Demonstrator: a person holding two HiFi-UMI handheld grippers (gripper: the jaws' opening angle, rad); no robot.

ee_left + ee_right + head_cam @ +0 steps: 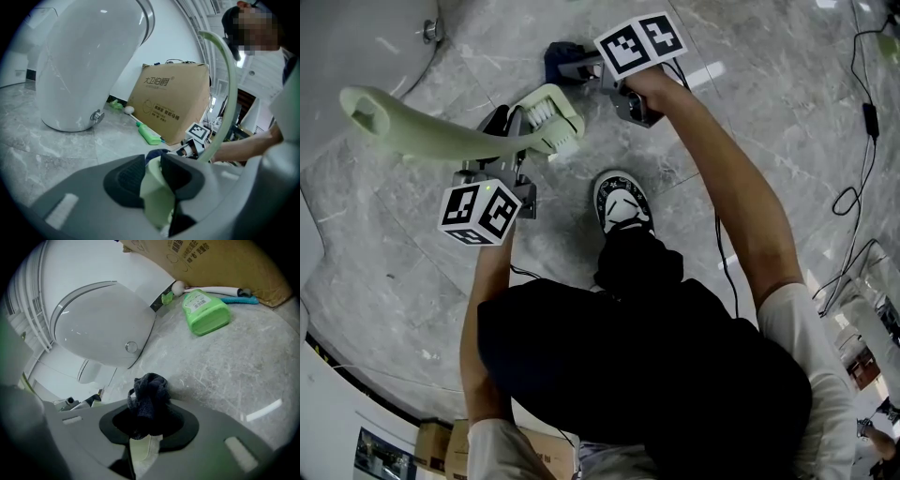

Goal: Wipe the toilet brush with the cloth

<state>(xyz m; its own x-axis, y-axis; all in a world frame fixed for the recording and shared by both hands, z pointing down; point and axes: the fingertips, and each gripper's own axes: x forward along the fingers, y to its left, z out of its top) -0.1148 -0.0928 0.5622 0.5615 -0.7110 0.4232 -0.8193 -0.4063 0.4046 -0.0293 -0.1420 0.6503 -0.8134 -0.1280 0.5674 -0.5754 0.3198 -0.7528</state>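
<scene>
Toilet brush (pixel 441 137), pale green, clamped in our left tongs (pixel 153 178) | dark cloth (pixel 149 394) pinched in our right tongs (pixel 146 422), at 12 o'clock from the bristles (pixel 546 113)

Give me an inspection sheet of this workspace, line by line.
Surface: grey marble floor, scuffed.
Job's things: pale green toilet brush held up off the floor; dark cloth bunched up.
Clutter: green bottle lying on the floor by a cardboard box.
Grippers: left gripper shut on the toilet brush; right gripper shut on the cloth.
Cables: black cables loose on the floor at the person's right.
Surroundings: white toilet next to the box.
</scene>
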